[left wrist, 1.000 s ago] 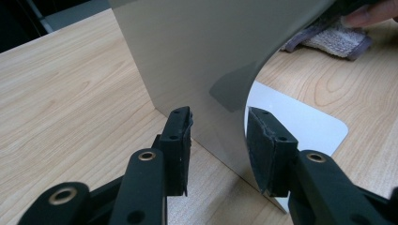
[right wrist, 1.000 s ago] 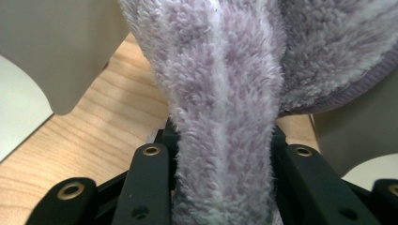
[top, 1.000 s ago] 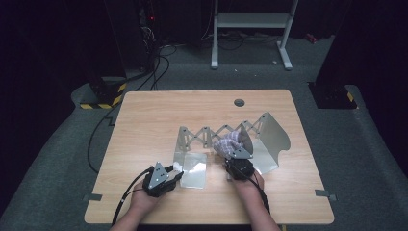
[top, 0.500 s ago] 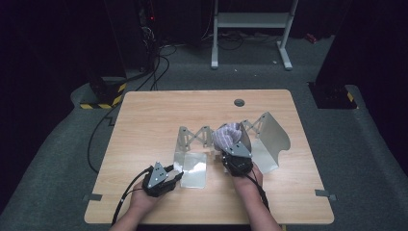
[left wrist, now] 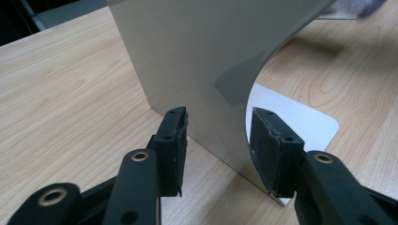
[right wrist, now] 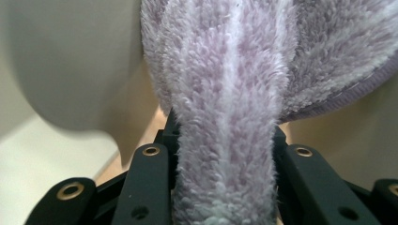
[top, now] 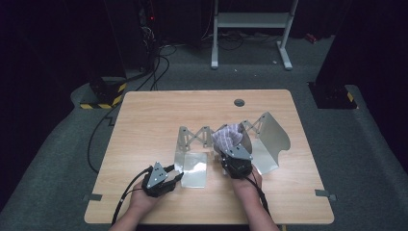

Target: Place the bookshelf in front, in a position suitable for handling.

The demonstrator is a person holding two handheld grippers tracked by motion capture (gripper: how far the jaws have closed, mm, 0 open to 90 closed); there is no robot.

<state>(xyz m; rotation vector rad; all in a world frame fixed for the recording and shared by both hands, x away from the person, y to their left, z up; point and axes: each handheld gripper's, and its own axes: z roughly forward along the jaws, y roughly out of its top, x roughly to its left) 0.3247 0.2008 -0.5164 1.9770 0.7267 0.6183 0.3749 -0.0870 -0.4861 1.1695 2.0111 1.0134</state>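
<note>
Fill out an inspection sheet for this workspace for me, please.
Surface: wooden table, round hole near its far edge.
Job's things: folding metal rack standing mid-table; lilac cloth raised over it.
Clutter: nothing seen.
Grippers: left gripper jaws straddle the rack's near end plate, have just been opening, not pressing; right gripper shut on the cloth.
Cables: one cable trails from the left gripper; more cables on the floor.
Surroundings: grey floor, white stand, dark beyond.
</note>
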